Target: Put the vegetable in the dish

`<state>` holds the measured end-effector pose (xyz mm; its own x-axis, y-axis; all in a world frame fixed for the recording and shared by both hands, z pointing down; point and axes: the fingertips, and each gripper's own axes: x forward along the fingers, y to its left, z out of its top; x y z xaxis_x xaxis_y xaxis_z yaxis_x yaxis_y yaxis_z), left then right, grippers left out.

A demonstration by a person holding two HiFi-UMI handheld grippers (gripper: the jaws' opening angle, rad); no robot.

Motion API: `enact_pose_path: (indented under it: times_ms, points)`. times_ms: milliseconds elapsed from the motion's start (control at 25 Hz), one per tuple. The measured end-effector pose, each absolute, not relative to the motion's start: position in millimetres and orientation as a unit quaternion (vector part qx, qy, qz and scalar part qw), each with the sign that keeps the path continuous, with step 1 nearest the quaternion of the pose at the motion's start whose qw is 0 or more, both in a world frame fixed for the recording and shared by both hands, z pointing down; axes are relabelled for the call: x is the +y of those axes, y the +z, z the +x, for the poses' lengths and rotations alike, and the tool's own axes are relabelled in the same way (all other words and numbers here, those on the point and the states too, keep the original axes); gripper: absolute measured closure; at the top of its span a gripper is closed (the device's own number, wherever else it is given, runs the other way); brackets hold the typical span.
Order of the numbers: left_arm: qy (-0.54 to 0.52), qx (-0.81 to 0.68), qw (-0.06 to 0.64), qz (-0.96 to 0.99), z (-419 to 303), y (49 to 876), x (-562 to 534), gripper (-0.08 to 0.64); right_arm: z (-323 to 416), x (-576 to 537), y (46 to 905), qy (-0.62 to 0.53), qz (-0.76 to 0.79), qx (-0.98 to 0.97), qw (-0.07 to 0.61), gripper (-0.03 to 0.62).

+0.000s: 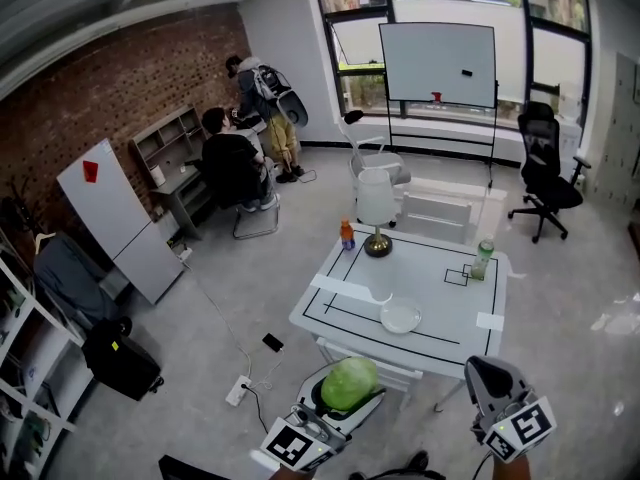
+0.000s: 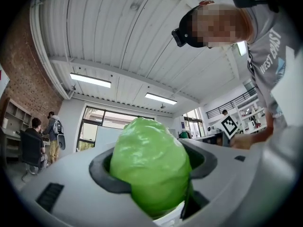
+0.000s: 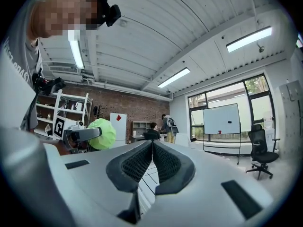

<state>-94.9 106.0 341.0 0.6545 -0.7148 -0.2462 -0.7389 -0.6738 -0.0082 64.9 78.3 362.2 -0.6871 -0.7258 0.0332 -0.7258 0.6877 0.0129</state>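
A pale green leafy vegetable [image 1: 350, 380] sits between the jaws of my left gripper [image 1: 348, 394], which is shut on it at the bottom of the head view, short of the table's near edge. In the left gripper view the vegetable [image 2: 150, 162] fills the gap between the dark pads [image 2: 102, 174]. The dish [image 1: 401, 317], a shallow white one with nothing in it, rests near the front of the white table [image 1: 450, 303]. My right gripper [image 1: 488, 372] is at the lower right, its jaws [image 3: 152, 148] pressed together on nothing.
On the table stand a lamp [image 1: 377, 211], an orange bottle [image 1: 347, 235] and a green can [image 1: 484, 259]. A power strip [image 1: 238, 390] and cable lie on the floor to the left. Two people are at a desk [image 1: 236, 163] far left; an office chair [image 1: 545, 173] stands far right.
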Motion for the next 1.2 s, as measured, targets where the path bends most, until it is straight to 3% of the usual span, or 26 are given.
enact_pose_path:
  times_ms: [600, 1200]
  points:
    - [0.099, 0.431, 0.066, -0.894, -24.8, 349.7, 56.0, 0.253, 124.0, 14.6, 372.2, 0.006, 0.355, -0.935, 0.013, 0.584]
    - [0.104, 0.380, 0.063, -0.917, -51.4, 339.4, -6.6, 0.253, 102.8, -30.9, 365.5, 0.008, 0.406, -0.914, 0.008, 0.584]
